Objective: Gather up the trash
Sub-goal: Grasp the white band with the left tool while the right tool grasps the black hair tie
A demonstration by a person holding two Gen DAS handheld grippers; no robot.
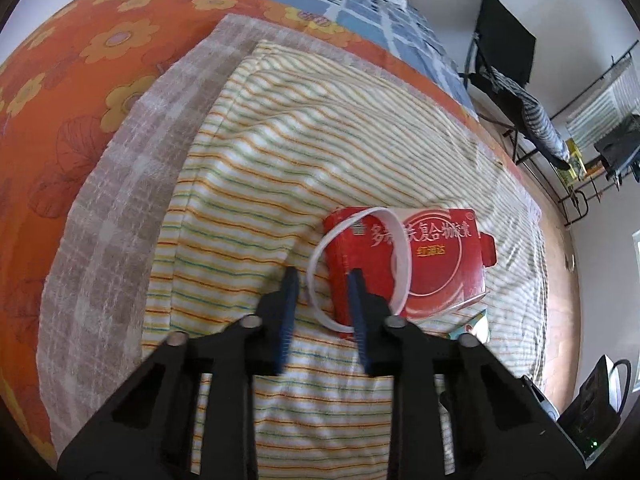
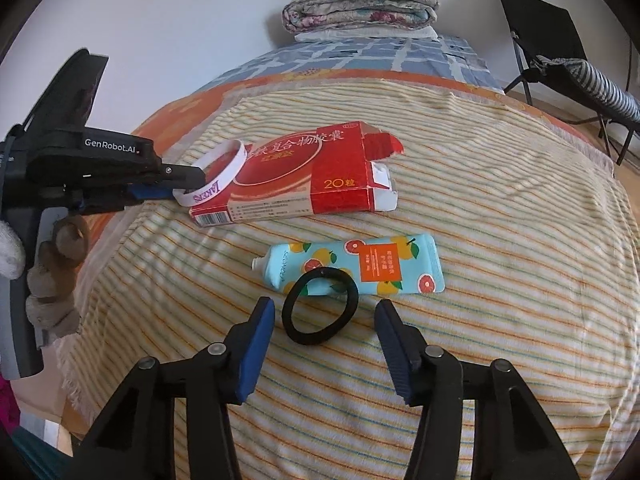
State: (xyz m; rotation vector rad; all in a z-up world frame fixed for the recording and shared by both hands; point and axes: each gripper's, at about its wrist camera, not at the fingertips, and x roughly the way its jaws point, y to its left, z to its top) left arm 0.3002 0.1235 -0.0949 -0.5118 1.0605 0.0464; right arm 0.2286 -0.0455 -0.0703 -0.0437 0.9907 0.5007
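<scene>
1. Left gripper (image 1: 322, 280): fingers parted by a moderate gap. The near arc of a white silicone wristband (image 1: 358, 268) lies between them. The right finger (image 1: 357, 308) sits inside the loop against the red carton; the left finger (image 1: 289, 300) is outside the loop on the towel. No pinch is visible.
2. From the right wrist camera, the left gripper (image 2: 176, 192) reaches in from the left, its tips at the wristband (image 2: 218, 178), which is printed "LAKERS" and leans on the carton's end.
3. Red medicine carton (image 2: 304, 178): lies flat just beyond the left fingertips, one end flap torn open.
4. Right gripper (image 2: 324, 308): fingers spread wide, holding nothing.
5. Black hair tie (image 2: 320, 306): lies flat between the right fingertips, touching neither; its far edge overlaps the tube.
6. Citrus-print cream tube (image 2: 360, 266): just beyond the right fingertips, cap missing, nozzle pointing left.
7. All items rest on a striped towel (image 2: 500, 240) over an orange floral bedspread (image 1: 80, 80).
</scene>
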